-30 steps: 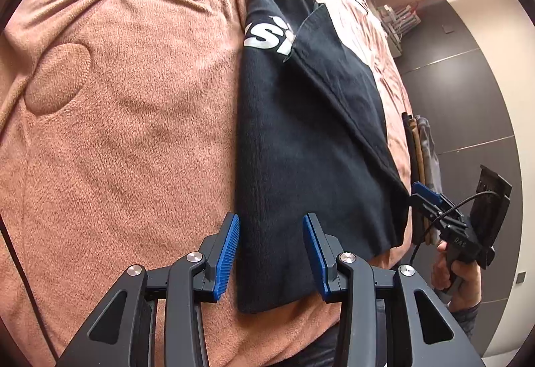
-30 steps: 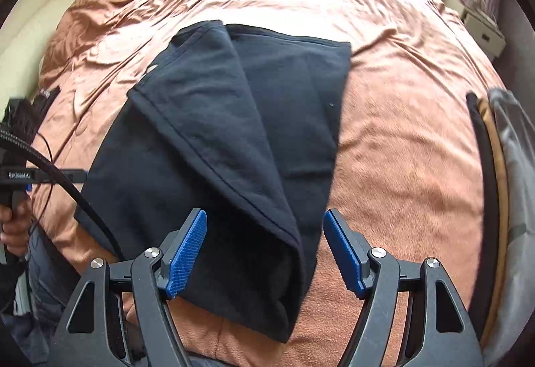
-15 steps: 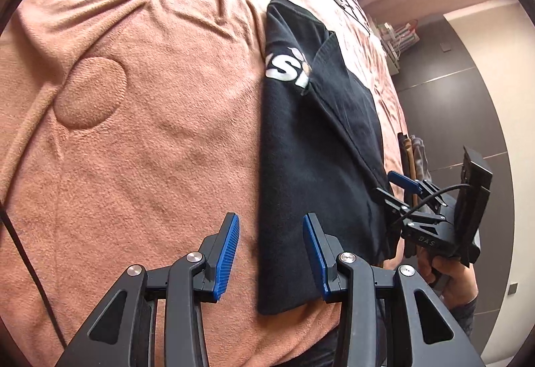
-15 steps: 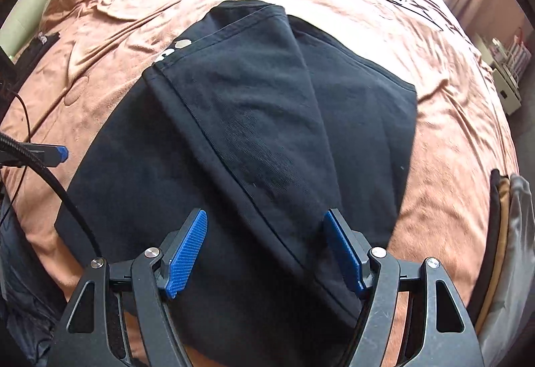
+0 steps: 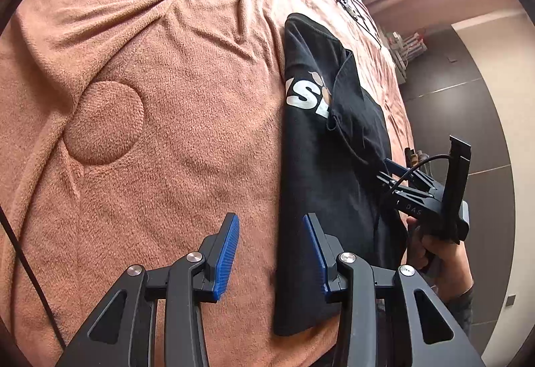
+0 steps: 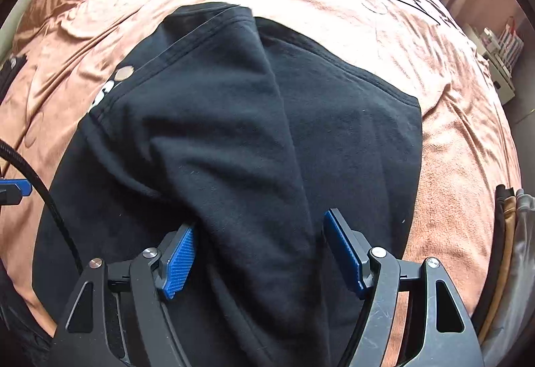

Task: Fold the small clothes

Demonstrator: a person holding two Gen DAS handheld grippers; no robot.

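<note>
A black T-shirt (image 5: 321, 186) with white lettering lies partly folded on a bed covered by a brown blanket (image 5: 167, 99), one side flap turned over the body. The left claw (image 5: 271, 253) hovers with its jaws spread wide over the shirt's left edge, gripping nothing. The right claw (image 6: 260, 250) is also spread open, straddling the folded flap near the hem, its left pad tucked against the cloth. In the left view it appears at 3 o'clock, held in a hand (image 5: 438, 253).
</note>
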